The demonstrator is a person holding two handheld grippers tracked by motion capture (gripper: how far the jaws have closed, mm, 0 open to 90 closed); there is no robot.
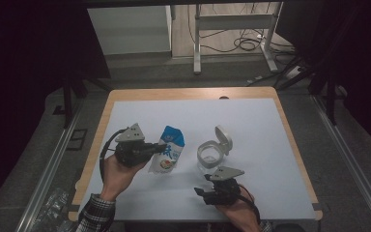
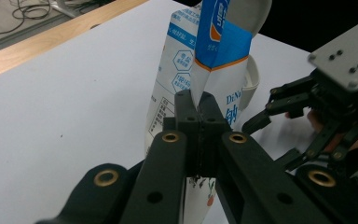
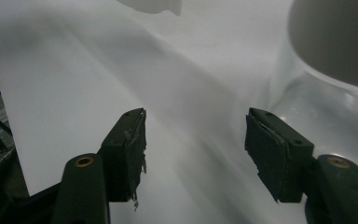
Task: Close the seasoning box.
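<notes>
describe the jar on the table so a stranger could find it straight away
On the white table, look right of the blue and white pouch. The clear round jar stands ahead of the right gripper, its white hinged lid flipped open.

The blue-and-white pouch shows "DiNa" and "100"; other print is unreadable.

A pouch stands left of a jar on the table.

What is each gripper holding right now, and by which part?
The left gripper pinches the blue-and-white pouch by its side edge; the right gripper is open, holding nothing.
</notes>
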